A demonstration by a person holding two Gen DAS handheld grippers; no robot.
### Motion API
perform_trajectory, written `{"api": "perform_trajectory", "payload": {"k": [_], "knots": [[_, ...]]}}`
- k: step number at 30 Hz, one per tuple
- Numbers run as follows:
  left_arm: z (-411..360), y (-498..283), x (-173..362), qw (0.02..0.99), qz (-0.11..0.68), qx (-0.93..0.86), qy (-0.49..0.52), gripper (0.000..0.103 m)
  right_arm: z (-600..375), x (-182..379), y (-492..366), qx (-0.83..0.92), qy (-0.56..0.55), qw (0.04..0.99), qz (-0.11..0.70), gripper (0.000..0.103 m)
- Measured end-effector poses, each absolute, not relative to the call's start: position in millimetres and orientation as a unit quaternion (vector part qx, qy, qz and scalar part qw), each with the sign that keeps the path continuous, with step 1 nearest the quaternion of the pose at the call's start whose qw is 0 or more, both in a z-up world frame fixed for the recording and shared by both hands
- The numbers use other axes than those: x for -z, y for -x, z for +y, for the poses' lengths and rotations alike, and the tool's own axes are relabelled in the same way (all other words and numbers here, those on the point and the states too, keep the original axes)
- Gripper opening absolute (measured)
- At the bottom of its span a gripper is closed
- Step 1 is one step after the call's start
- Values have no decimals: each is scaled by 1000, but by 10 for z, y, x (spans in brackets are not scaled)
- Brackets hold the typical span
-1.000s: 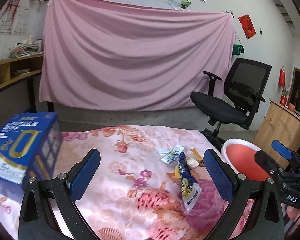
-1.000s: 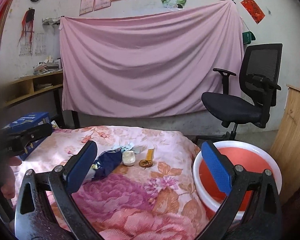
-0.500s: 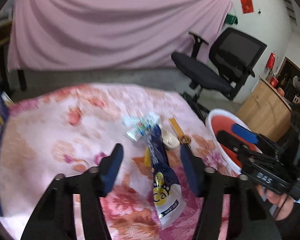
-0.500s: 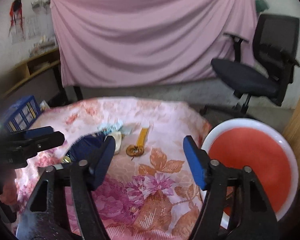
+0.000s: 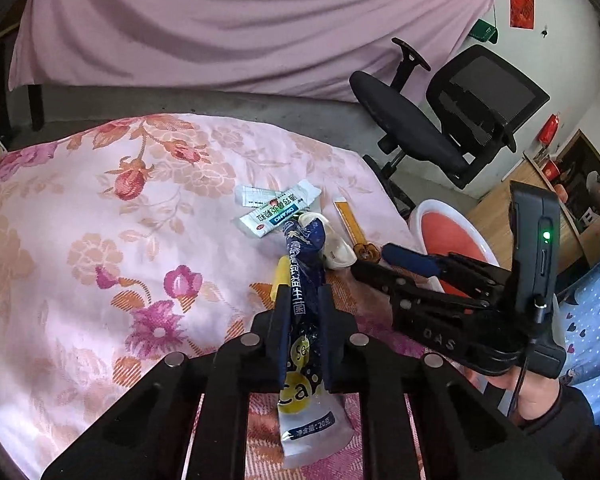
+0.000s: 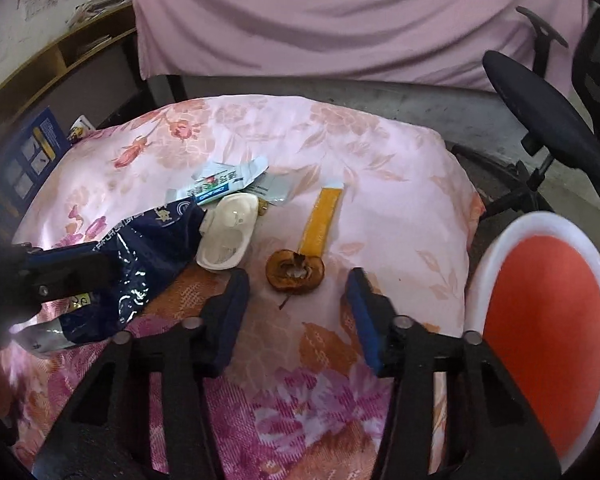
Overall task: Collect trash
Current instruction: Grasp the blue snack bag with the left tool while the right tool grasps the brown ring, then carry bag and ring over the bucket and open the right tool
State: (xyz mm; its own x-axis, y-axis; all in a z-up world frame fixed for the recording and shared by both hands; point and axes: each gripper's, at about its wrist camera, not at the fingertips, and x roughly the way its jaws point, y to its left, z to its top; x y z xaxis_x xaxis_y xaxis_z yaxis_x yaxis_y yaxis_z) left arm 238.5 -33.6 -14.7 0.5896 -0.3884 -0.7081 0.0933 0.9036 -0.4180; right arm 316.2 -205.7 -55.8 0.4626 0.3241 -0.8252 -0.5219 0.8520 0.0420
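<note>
Left wrist view: left gripper [image 5: 303,312] closing on the blue wrapper [image 5: 302,280]; right gripper [image 6: 296,280], closing, straddles the brown core [image 6: 295,271]. Basin [image 6: 548,216] empty; all litter remains.

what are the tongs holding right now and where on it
The left tongs pinch the dark blue wrapper around its middle as they close. The right tongs hold nothing; they are closing above the brown fruit scrap, not touching it.
</note>
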Motion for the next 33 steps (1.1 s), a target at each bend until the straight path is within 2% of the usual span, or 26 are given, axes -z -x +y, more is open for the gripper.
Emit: {"api": "perform_trajectory", "payload": {"k": [1,2,8,17,25,28,33], "knots": [[-347,-2360,135,875,431,137,171,8,-2060,560,-3155,-252,108,847,455,52],[-350,-2328,120,877,429,137,170,8,-2074,557,-3144,-252,106,848,454,51],[-463,-2170,-50,902,383,134,145,7,-2232,410,-2986,-255,71,866,425,51],[-924,-1983,-724,960,205,160,101,8,-2793,-450,-2258,-195,35,957,212,51],[-1601,-1827,-1194,974,55,217,49,8,-3372,-1017,-1857,-126,20,990,67,51],[-1873,-1841,-1223,970,30,241,25,8,-3609,-1116,-1821,-99,14,994,41,51],[-2310,-2028,-1109,960,49,275,9,8,-3938,-1113,-1843,-63,9,997,40,51]]}}
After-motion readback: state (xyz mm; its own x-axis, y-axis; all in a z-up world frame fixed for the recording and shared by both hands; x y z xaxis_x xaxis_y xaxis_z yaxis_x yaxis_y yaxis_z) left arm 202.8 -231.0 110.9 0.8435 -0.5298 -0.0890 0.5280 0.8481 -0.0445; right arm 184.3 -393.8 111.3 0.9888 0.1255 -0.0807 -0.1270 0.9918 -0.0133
